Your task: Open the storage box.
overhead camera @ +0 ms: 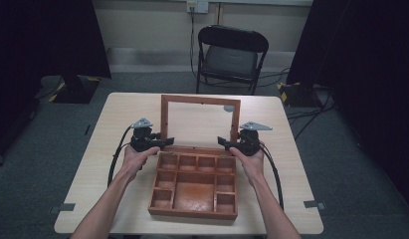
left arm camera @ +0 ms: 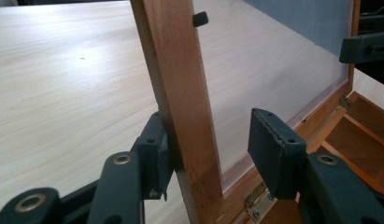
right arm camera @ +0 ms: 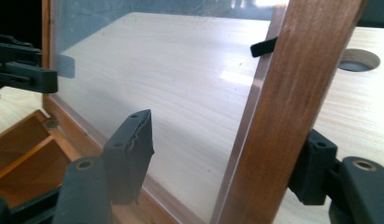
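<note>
A brown wooden box with several empty compartments sits open on the table, its glass-paned lid standing upright at the back. My left gripper is at the lid's left rail and my right gripper at its right rail. In the left gripper view the jaws of the left gripper straddle the rail; the outer pad touches the wood and the inner pad stands apart in front of the glass. The right gripper straddles its rail the same way. Both are open.
The box rests on a pale wooden table with a round cable hole behind the lid. A black folding chair stands beyond the far edge. Brass hinges join lid and box. Cables trail from both grippers.
</note>
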Motion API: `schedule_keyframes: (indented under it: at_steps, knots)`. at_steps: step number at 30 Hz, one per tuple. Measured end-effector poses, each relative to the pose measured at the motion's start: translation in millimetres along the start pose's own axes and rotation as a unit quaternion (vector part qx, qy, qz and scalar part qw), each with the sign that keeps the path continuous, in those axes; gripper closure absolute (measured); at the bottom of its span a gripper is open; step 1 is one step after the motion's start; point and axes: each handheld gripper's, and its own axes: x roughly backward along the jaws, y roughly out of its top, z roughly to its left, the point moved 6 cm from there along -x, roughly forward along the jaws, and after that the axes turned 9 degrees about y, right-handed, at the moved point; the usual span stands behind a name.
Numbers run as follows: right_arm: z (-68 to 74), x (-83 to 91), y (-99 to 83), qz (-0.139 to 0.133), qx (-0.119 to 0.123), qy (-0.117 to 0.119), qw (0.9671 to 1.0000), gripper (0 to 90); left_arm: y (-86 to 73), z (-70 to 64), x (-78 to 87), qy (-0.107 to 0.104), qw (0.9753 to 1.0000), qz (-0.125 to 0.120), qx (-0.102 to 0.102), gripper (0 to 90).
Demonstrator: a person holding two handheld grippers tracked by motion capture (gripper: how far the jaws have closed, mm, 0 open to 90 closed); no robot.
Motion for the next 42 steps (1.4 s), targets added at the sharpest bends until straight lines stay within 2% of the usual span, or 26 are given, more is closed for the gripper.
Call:
schedule_keyframes:
  at_steps: [16,19,30,33,42]
  knots:
    - [-8.4,-17.6,-0.2,0.014,-0.026,-0.010,0.9995,22.4,-2.7,5.0,-6.7,0.003,0.9996,0.016,0.023,45.8]
    - [-8.6,-19.6,-0.8,0.017,-0.028,-0.013,0.9994,20.6,-2.9,6.2,-6.6,0.007,0.9995,0.022,0.020,45.3]
    - [-10.0,-26.2,-1.5,0.023,-0.038,-0.015,0.9989,16.7,-4.3,7.6,-9.4,0.004,0.9992,0.024,0.033,43.3]
    - [-10.3,-27.5,-1.9,0.023,-0.039,-0.015,0.9989,15.7,-4.9,8.1,-10.0,0.004,0.9992,0.026,0.031,42.8]
    - [-11.8,-29.7,-3.6,0.023,-0.046,-0.012,0.9986,14.6,-6.2,5.2,-13.7,0.002,0.9990,0.031,0.031,35.3]
